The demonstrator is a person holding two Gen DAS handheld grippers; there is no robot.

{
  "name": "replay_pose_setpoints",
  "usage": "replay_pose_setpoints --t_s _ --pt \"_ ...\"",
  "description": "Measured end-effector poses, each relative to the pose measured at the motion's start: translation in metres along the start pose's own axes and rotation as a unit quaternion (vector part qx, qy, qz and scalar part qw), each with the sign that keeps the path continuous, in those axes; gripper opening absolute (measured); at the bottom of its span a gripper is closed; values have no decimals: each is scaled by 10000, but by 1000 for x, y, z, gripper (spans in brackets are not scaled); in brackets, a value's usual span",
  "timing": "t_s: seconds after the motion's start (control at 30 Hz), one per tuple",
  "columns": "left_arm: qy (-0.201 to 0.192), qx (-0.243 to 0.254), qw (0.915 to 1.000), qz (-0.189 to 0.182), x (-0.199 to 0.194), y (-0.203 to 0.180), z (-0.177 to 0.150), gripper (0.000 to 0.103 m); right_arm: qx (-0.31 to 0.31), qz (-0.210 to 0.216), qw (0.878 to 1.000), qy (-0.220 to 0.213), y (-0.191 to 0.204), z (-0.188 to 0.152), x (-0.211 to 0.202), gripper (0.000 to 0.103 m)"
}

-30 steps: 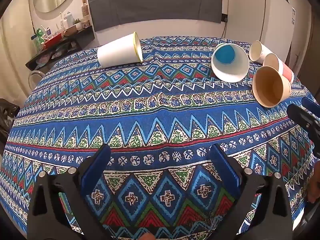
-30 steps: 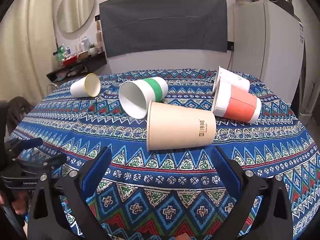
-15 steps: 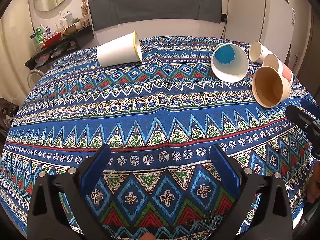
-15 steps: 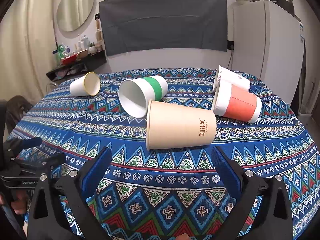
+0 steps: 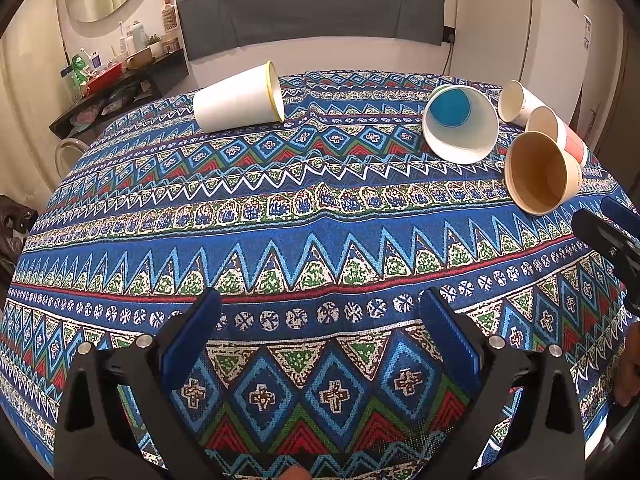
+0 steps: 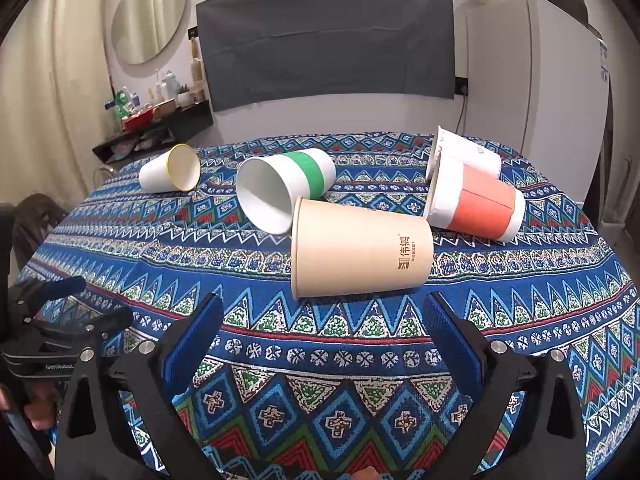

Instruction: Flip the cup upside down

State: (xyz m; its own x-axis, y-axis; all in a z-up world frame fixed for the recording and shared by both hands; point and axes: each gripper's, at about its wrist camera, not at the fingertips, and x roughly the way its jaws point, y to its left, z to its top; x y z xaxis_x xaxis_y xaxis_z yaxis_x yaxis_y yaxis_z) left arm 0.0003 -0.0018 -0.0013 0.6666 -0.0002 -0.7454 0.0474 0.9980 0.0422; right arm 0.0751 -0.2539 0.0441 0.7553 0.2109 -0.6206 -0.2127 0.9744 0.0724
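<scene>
Five paper cups were found lying on their sides on the patterned counter (image 6: 520, 292) — the tan cup (image 6: 360, 258) nearest the right gripper (image 6: 320, 344). Jaws of both the right and the left gripper (image 5: 318, 338) were held apart — nothing was gripped.

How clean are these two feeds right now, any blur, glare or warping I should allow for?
Left wrist view: sharp, evenly lit, strong fisheye bulge in the patterned blue tablecloth, dark corner vignette. Right wrist view: equally sharp, the tan paper cup casts only a soft shadow, no glare; the white fridge bows at the edge.
</scene>
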Motion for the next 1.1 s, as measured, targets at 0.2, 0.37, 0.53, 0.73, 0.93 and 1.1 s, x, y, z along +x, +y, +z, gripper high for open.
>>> replay_pose_setpoints --t_s 0.2,0.37,0.53,0.73,0.93,1.1 --pt "-5 -4 10000 -1 0 0 0 97 -31 -32 10000 1 1 0 1 95" --pt "1 -3 10000 -1 0 0 0 97 -19 -12 10000 -13 1 -1 1 95" --pt "2 3 10000 -1 -1 1 1 97 -6 11 10000 3 0 0 1 95" --pt "2 -2 10000 -2 -1 1 0 97 10 -39 10000 9 0 0 1 95" --pt "5 -1 10000 -8 0 1 1 97 21 -48 10000 10 -1 0 0 95" --pt "20 12 10000 -1 0 1 1 97 15 -34 10000 40 -1 0 2 95"
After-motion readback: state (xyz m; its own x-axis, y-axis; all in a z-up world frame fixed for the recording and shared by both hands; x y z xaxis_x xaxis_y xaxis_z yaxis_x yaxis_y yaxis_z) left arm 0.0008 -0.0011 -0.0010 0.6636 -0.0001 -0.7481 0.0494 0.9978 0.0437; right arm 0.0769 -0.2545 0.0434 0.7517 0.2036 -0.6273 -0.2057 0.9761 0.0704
